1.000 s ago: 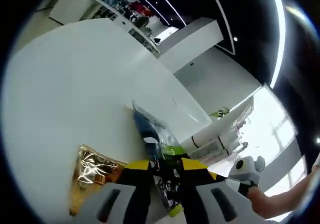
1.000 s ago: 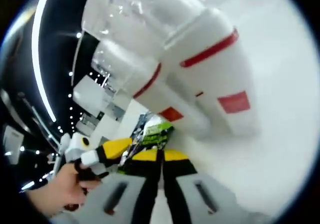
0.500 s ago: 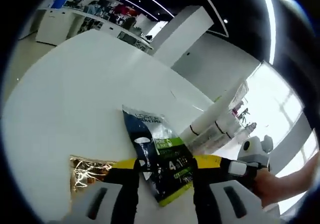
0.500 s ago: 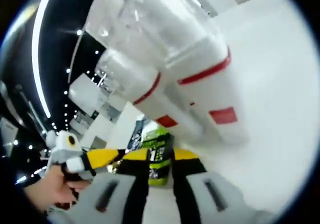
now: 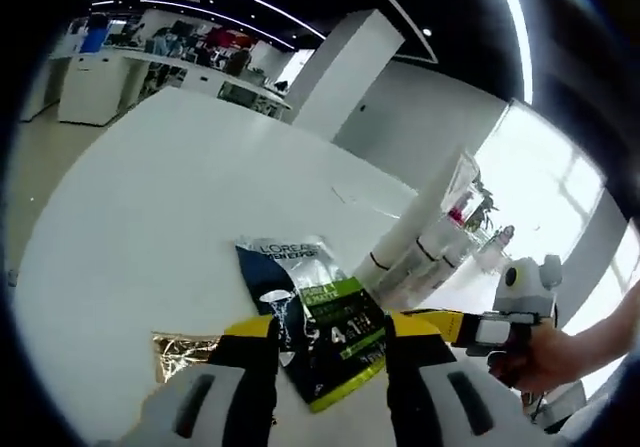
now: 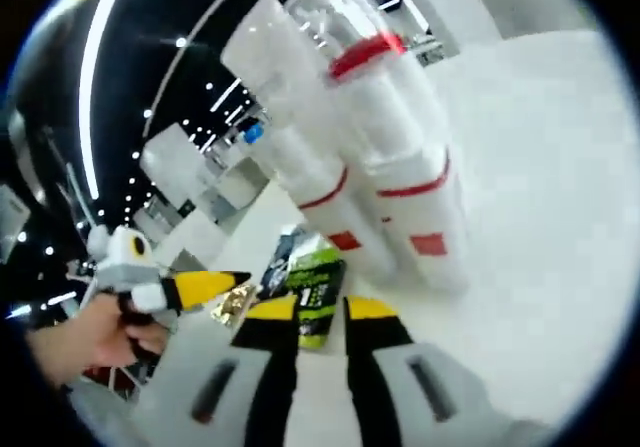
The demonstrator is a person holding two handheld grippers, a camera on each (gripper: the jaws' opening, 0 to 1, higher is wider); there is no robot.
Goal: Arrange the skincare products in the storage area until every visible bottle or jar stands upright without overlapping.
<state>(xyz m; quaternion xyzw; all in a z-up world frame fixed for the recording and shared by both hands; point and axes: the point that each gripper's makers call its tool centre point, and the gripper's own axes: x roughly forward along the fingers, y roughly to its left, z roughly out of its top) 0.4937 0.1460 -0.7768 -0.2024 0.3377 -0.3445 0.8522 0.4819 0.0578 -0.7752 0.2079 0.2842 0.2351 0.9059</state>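
Observation:
A dark sachet with a green label (image 5: 318, 319) lies flat on the white table (image 5: 180, 197), between the spread jaws of my left gripper (image 5: 333, 345), which is open. Under its left jaw pokes a gold foil sachet (image 5: 180, 352). Tall white bottles with red bands and clear caps (image 5: 425, 242) stand close together just beyond. In the right gripper view the same bottles (image 6: 385, 182) rise ahead, and the dark sachet (image 6: 312, 279) has its near end between the slightly parted jaws of my right gripper (image 6: 322, 315). The left gripper (image 6: 190, 289) comes in from the left, beside the gold sachet (image 6: 234, 307).
A hand holds the right gripper (image 5: 500, 319) at the right of the left gripper view. The round table (image 6: 530, 167) stretches wide and bare past the bottles. Counters and shelves (image 5: 150, 62) stand far off across the room.
The left jaws have spread wider and the dark sachet now lies flat between them. The right jaws went from shut to slightly parted. Both cameras pulled back, so the bottles look smaller.

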